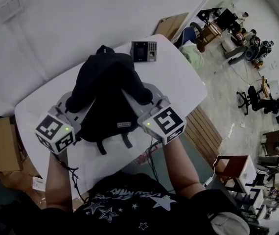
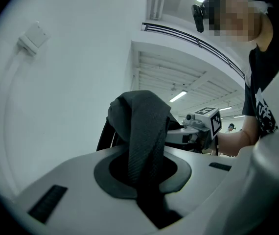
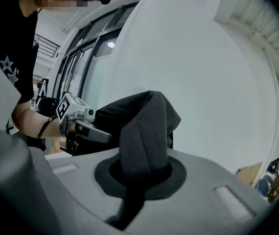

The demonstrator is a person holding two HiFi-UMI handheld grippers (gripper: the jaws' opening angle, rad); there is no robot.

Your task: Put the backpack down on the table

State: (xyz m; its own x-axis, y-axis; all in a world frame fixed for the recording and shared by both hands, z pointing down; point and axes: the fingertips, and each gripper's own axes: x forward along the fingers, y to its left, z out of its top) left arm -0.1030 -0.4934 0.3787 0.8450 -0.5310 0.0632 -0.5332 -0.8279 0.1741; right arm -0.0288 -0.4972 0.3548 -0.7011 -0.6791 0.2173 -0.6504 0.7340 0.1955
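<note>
Both grippers grip the black backpack (image 1: 107,99) — the left gripper (image 2: 142,180) clamped on a webbing strap (image 2: 142,126), the right gripper (image 3: 139,175) on a padded strap (image 3: 147,131) — holding it between them over the white table (image 1: 188,82). Bare tabletop lies right of the right gripper; a keypad (image 1: 144,50) sits beyond the backpack, near the far edge.
</note>
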